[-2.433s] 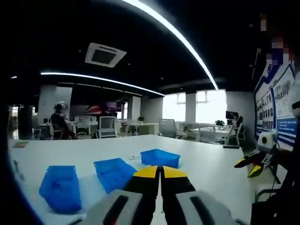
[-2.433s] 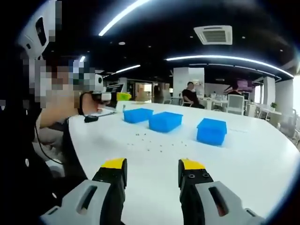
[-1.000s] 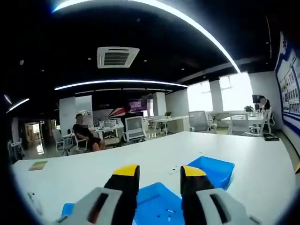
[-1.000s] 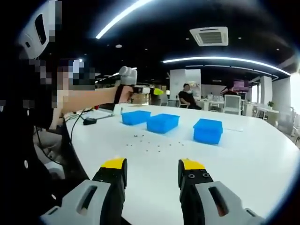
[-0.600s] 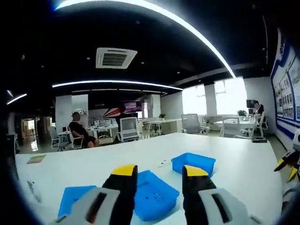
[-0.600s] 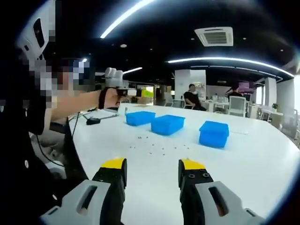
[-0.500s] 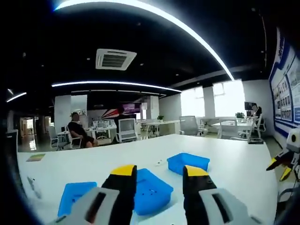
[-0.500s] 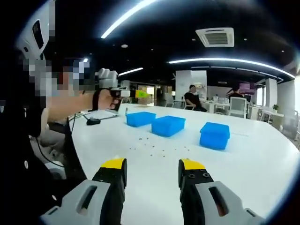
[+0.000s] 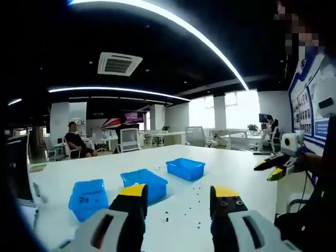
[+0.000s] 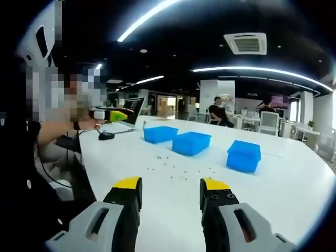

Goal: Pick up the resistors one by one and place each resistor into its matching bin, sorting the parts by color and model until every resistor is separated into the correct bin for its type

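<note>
Compared with a moment ago, the left gripper (image 9: 178, 197) has drawn back from the three blue bins (image 9: 144, 181), jaws wide and empty. The resistors (image 9: 195, 198), probably those dark specks at lower centre, lie untouched on the white table (image 9: 241, 173). The right gripper (image 10: 170, 190) hangs open too, so no pick has begun.

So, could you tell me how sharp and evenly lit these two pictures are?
Left gripper view: windows blow out white, ceiling dark, fisheye bends the ceiling light strip. Right gripper view: blue bins sharp, resistors mere specks on the white table.
</note>
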Tool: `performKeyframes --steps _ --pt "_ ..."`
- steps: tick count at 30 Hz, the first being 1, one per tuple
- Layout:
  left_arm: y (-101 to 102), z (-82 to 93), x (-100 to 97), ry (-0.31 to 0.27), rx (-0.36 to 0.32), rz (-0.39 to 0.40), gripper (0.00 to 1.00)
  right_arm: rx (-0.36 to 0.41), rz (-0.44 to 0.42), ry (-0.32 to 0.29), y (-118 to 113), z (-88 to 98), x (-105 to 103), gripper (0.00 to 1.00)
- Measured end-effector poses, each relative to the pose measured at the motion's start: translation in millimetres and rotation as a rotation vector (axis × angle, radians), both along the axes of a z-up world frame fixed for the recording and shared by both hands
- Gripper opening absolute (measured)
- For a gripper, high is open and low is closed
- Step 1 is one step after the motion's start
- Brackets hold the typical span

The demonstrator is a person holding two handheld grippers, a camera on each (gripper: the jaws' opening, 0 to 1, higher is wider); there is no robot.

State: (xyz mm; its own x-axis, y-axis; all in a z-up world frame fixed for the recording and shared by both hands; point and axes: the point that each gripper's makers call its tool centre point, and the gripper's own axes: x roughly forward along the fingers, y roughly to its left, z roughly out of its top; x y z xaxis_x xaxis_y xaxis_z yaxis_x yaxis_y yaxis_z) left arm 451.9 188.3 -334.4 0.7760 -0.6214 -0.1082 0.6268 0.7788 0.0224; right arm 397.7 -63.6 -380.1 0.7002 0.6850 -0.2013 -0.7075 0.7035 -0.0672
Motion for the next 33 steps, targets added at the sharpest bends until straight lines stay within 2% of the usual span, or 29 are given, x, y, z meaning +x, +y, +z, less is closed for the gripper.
performKeyframes --steps 4,10,17,28,33 --pt "13.3 -15.3 -20.8 0.029 0.045 -0.001 0.50 -0.004 0.000 0.001 -0.3 -0.1 -1.2 0.46" --pt "19.5 -28.5 -40.3 0.067 0.054 0.001 0.50 -0.006 -0.003 0.000 -1.6 0.6 -1.0 0.46" --pt "17.1 -29.0 -43.2 0.066 0.060 0.013 0.50 -0.005 0.010 -0.005 1.9 2.5 -1.9 0.46" --pt "4.2 -34.6 -45.3 0.076 0.074 0.004 0.50 -0.009 -0.007 0.001 -5.7 -0.8 -0.1 0.46" --pt "-2.9 -36.9 -43.3 0.087 0.097 -0.022 0.50 -0.008 -0.004 0.007 -5.6 -2.9 2.1 0.46"
